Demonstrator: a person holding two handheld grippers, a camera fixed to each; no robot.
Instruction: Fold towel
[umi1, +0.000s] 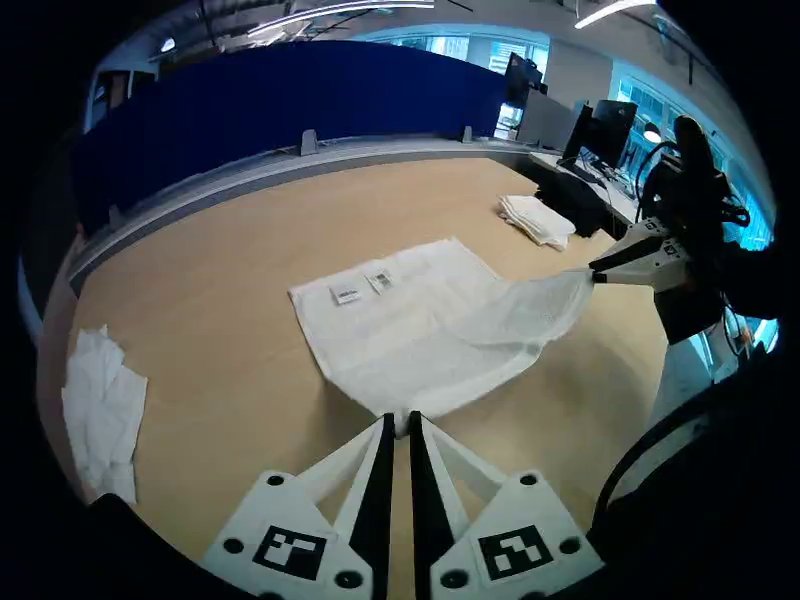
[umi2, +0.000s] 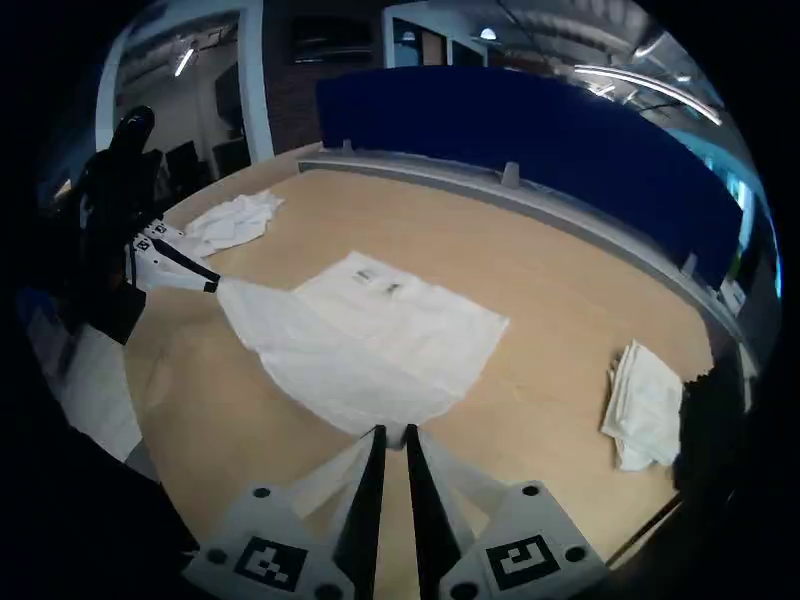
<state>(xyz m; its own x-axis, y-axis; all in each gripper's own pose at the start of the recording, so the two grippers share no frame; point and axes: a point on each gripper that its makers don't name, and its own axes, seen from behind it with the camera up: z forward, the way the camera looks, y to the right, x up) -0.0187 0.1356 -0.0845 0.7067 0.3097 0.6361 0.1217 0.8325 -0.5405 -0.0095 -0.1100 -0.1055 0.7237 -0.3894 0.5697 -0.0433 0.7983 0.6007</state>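
Pale wood table (umi1: 220, 300), white towel (umi1: 420, 320) spread on it, blue partition (umi1: 300, 100) behind

Pale wood desk (umi1: 220, 300), dark blue partition (umi1: 300, 100) along its far edge at 12 o'clock, black monitors (umi1: 600, 130) at 2 o'clock, bright windows (umi1: 470, 48) behind, strip lights (umi1: 340, 12) overhead.

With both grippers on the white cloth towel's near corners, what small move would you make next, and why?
Probably carry both corners forward toward the far edge. The left gripper and right gripper each pinch a near corner of the white cloth towel, whose far half lies flat on the light wooden table, so this would fold it in half.
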